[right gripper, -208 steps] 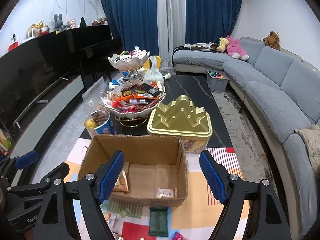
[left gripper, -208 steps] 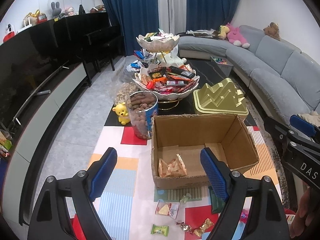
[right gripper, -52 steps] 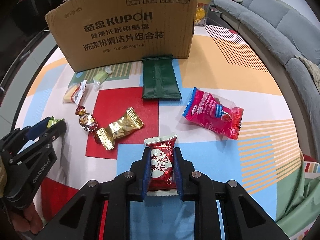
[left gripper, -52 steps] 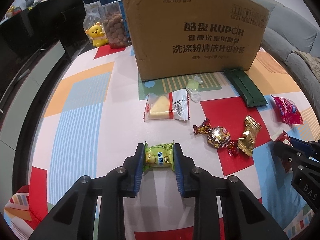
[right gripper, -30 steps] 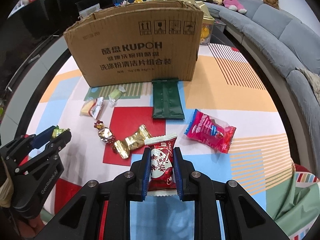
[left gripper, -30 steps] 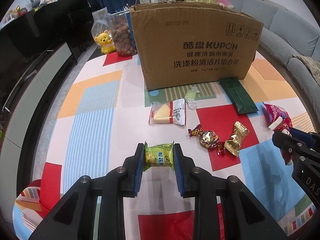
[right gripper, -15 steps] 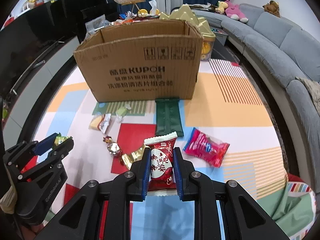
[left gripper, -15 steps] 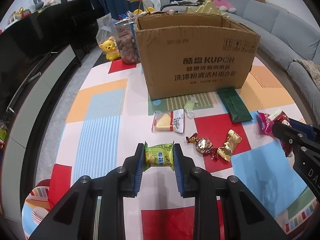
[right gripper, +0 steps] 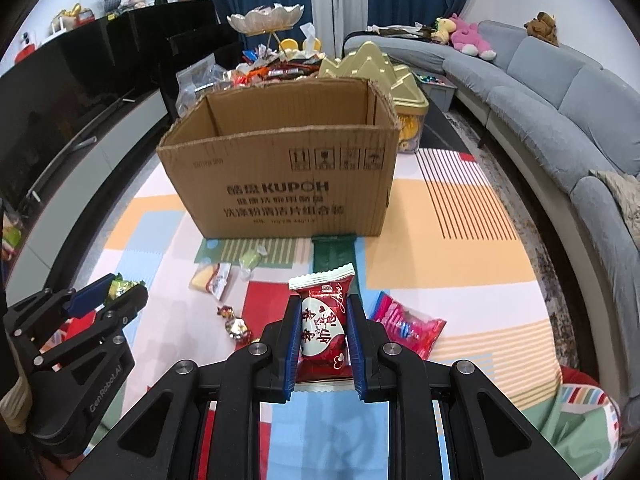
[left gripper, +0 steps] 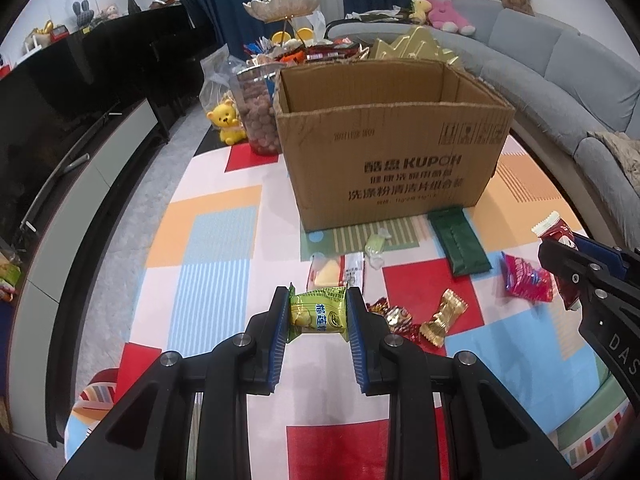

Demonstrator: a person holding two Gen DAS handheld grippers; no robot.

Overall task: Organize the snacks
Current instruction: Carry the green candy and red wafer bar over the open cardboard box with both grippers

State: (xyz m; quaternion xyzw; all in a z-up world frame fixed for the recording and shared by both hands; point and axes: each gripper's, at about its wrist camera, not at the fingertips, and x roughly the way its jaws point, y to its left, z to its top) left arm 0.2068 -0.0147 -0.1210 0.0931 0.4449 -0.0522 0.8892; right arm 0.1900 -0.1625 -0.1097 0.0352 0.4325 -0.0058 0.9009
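Observation:
My left gripper (left gripper: 319,312) is shut on a green candy packet (left gripper: 318,314) and holds it above the patterned mat. My right gripper (right gripper: 323,330) is shut on a red snack packet (right gripper: 323,330), also raised above the mat. An open cardboard box (left gripper: 394,148) stands ahead of both; it also shows in the right wrist view (right gripper: 280,172). On the mat in front of it lie a dark green pouch (left gripper: 460,240), a pink-red bag (right gripper: 408,326), a gold-wrapped candy (left gripper: 442,318), a foil candy (right gripper: 236,326), a white-and-yellow packet (left gripper: 336,272) and a small pale green candy (right gripper: 250,260).
Behind the box stand a jar of brown snacks (left gripper: 258,120), a yellow bear figure (left gripper: 228,122), a tiered dish of snacks (right gripper: 266,24) and a gold tin (right gripper: 384,72). A grey sofa (right gripper: 560,120) runs along the right. A dark TV cabinet (left gripper: 80,128) lines the left.
Both grippers have risen and pulled back from the mat with their packets held; the box's open top has come into view.

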